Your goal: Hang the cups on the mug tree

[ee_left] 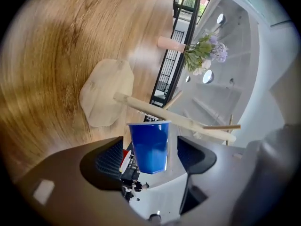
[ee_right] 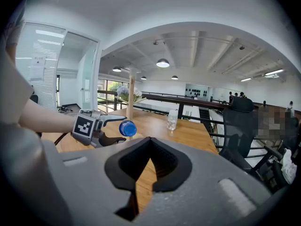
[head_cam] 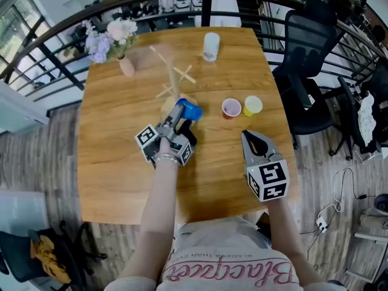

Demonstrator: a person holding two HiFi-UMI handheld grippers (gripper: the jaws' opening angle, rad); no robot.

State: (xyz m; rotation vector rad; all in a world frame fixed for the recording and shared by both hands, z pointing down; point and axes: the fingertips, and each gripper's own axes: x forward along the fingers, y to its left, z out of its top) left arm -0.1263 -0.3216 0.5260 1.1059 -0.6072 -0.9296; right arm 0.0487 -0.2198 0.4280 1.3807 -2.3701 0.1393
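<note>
Wooden surface [head_cam: 121, 162] by a black railing carries the mug tree [head_cam: 176, 80], just ahead of the left hand-held gripper [head_cam: 183, 119]. Its jaws stand open around the blue cup [ee_left: 149, 147], with a gap on either side. The cup's rim lies against one of the tree's wooden rods. The right hand-held gripper [head_cam: 251, 139] hovers closed and empty. A pink cup [head_cam: 231, 108] and a yellow cup [head_cam: 253, 105] stand side by side just ahead of it.

Left arm [head_cam: 159, 205] reaches forward; the left gripper [ee_left: 150, 155] points toward one o'clock, its jaws apart and its pads clear of the blue cup [ee_left: 149, 142] between them. The right gripper [head_cam: 245, 134] points toward eleven o'clock, jaws together, empty.
</note>
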